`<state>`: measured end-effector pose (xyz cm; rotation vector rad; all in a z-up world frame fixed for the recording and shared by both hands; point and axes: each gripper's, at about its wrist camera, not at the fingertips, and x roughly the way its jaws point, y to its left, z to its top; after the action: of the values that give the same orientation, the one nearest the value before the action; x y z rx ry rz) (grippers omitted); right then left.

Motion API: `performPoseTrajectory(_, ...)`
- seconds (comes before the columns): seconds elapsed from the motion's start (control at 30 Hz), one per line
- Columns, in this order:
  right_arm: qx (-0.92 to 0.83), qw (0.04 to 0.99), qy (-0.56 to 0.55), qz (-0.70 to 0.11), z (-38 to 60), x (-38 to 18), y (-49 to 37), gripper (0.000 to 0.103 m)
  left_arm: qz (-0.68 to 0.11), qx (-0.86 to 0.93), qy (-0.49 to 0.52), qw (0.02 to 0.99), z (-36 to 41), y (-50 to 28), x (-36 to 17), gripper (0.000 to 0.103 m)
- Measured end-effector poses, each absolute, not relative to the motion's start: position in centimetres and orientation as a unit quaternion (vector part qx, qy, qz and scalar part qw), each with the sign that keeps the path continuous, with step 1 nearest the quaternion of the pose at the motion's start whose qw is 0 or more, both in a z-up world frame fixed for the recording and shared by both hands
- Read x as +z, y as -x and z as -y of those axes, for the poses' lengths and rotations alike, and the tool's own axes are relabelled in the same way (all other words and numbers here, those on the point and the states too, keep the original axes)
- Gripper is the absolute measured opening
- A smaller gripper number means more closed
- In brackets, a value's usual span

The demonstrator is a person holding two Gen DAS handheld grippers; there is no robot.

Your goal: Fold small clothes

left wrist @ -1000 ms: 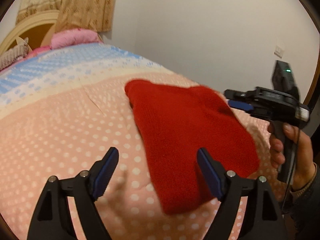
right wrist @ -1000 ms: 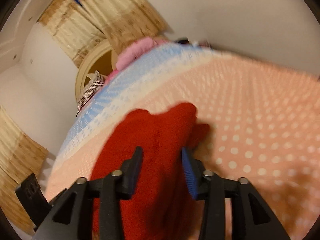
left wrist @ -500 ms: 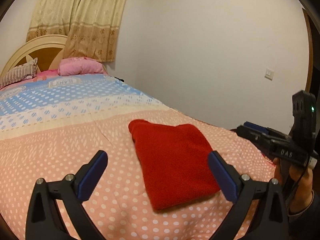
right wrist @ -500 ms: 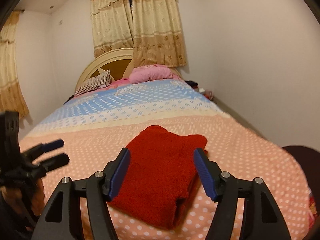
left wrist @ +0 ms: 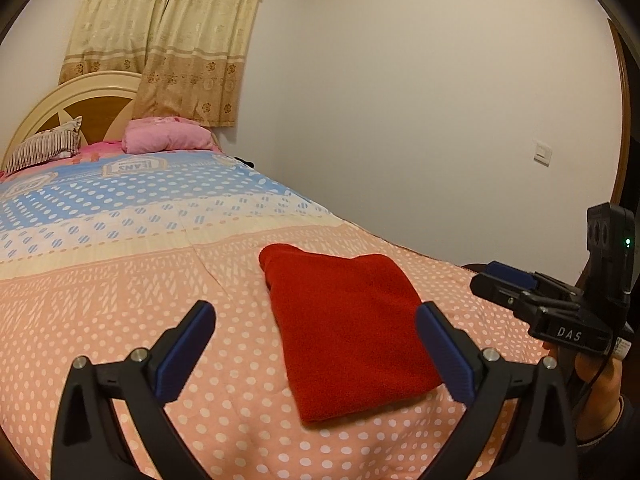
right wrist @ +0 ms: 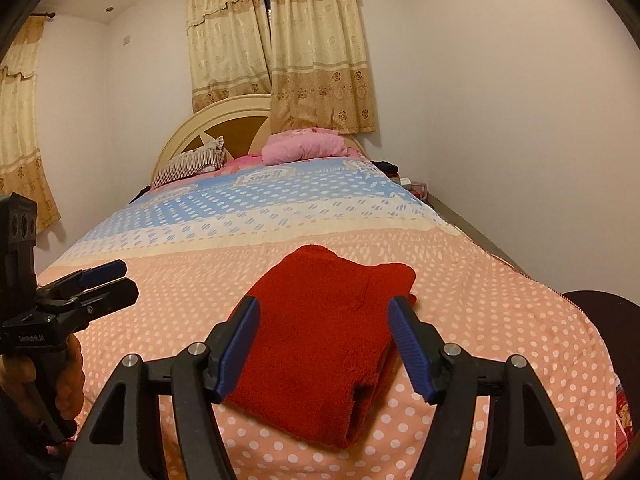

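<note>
the left gripper (left wrist: pixel 316 348) is held with its jaws spread wide and nothing is gripped between them. the right gripper (right wrist: pixel 324 344) is likewise parted, empty, and raised clear of the cloth. the red garment (left wrist: pixel 344 328) is laid folded into a compact rectangle on the dotted pink part of the bedspread (left wrist: pixel 100 300), ahead of both grippers. a pink pillow (right wrist: pixel 304 146) and a striped pillow (right wrist: pixel 188 164) are seen by the headboard (right wrist: pixel 216 120).
</note>
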<state>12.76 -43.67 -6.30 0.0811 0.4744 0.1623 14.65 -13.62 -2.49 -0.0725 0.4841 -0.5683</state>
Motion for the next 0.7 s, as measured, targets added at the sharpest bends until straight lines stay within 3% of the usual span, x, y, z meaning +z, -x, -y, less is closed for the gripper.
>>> performPoseTrajectory(0.7,0.08,0.968,-0.05,-0.231,43.71,-6.27,-12.59,0.068,-0.231,-0.283,0.028,0.931,13.85,-14.15,-2.38,0.103)
